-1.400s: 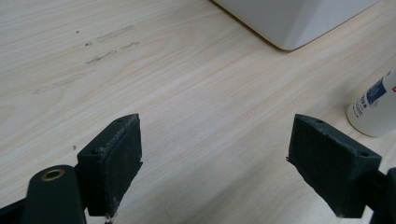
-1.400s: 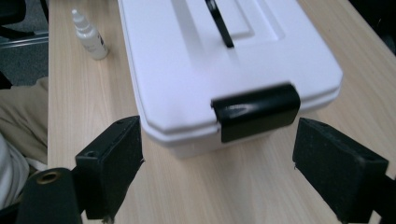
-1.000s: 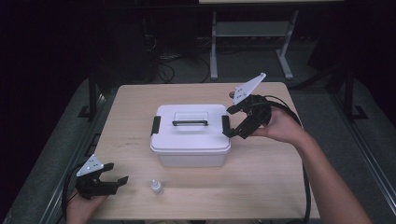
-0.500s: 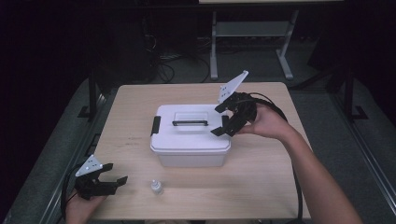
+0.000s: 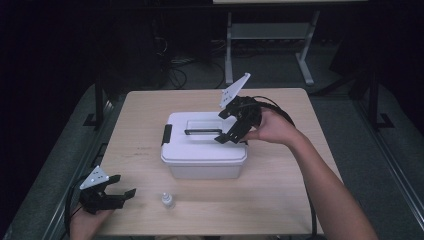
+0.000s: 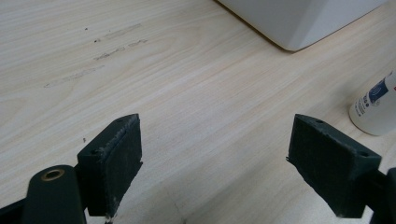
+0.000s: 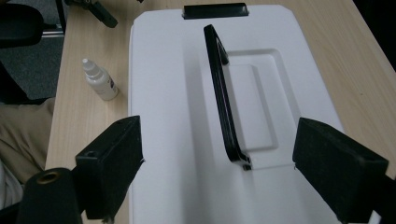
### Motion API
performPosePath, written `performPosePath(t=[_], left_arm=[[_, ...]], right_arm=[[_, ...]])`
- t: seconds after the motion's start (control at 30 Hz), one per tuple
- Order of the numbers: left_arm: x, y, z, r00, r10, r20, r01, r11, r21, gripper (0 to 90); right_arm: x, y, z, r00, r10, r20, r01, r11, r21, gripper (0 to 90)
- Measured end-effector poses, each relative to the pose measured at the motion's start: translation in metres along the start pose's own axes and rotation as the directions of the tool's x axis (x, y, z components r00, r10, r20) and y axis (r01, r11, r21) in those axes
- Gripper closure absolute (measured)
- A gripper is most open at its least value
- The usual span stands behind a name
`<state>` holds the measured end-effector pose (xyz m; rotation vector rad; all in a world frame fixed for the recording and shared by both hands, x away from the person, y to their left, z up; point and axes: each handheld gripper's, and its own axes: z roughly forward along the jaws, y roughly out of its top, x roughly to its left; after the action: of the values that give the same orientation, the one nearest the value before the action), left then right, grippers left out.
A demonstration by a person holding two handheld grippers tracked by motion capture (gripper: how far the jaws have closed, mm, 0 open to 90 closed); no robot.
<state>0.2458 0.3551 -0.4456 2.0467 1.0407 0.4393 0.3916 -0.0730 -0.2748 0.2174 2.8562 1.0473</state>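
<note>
Black gripper (image 5: 234, 125) jaws, grey plates

A light wooden table (image 5: 145, 115) carries two things. A white lidded box (image 5: 200, 150) with a black handle and black end latches stands near the table's middle. A small white dropper bottle (image 5: 167, 200) stands upright close to the near edge, left of the box and apart from it.

Dropper bottle (image 5: 167, 200): upright near the table's front edge
Table (image 5: 150, 115): light wood
Metal frame (image 5: 270, 35): behind the table, on the floor
</note>
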Motion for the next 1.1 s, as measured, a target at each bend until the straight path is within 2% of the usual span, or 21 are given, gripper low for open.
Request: performPosePath(t=[0.3,0.33,0.5,0.6,0.77,0.8,0.9,0.93,1.03,1.07,1.1], left_arm=[[0.001,-0.001,0.000,1.0000,-0.007,0.001,0.007,1.0000,-0.004,17.1],[0.001,-0.001,0.000,1.0000,-0.007,0.001,0.007,1.0000,-0.004,17.1],[0.001,0.000,0.000,1.0000,-0.002,0.001,0.002,1.0000,-0.002,17.1],[0.001,-0.001,0.000,1.0000,-0.001,-0.002,0.001,1.0000,0.001,17.2],[0.000,0.000,0.000,1.0000,0.001,-0.002,-0.001,1.0000,0.002,17.2],[0.000,0.000,0.000,1.0000,0.001,0.000,-0.001,1.0000,0.004,17.2],[0.000,0.000,0.001,1.0000,0.004,0.002,-0.004,1.0000,0.007,17.2],[-0.001,0.000,0.001,1.0000,0.003,0.002,-0.003,1.0000,0.008,17.2],[0.000,0.000,0.001,1.0000,0.004,0.001,-0.004,1.0000,0.008,17.2],[0.000,0.000,0.001,1.0000,0.004,0.001,-0.004,1.0000,0.008,17.2],[0.000,0.000,0.001,1.0000,0.004,0.000,-0.004,1.0000,0.007,17.2]], right_arm=[[-0.002,0.010,0.016,0.9997,-0.016,-0.021,0.016,1.000,0.016,16.6],[-0.002,0.013,0.019,0.9994,-0.022,-0.027,0.022,1.000,0.020,20.2],[-0.003,0.018,0.024,0.9987,-0.039,-0.033,0.040,0.999,0.024,24.3],[-0.003,0.022,0.030,0.9981,-0.051,-0.033,0.053,0.997,0.051,32.2],[-0.005,0.024,0.036,0.9978,-0.060,-0.029,0.062,0.996,0.066,39.6],[-0.006,0.026,0.038,0.9976,-0.063,-0.031,0.065,0.995,0.073,44.0],[-0.006,0.027,0.040,0.9974,-0.065,-0.030,0.067,0.995,0.076,48.0],[-0.007,0.029,0.043,0.9971,-0.069,-0.033,0.071,0.994,0.082,53.5],[-0.008,0.030,0.044,0.9966,-0.074,-0.035,0.077,0.993,0.090,58.0],[-0.010,0.031,0.046,0.9964,-0.075,-0.040,0.078,0.992,0.100,63.4],[-0.010,0.031,0.046,0.9964,-0.075,-0.040,0.078,0.992,0.100,63.4]])
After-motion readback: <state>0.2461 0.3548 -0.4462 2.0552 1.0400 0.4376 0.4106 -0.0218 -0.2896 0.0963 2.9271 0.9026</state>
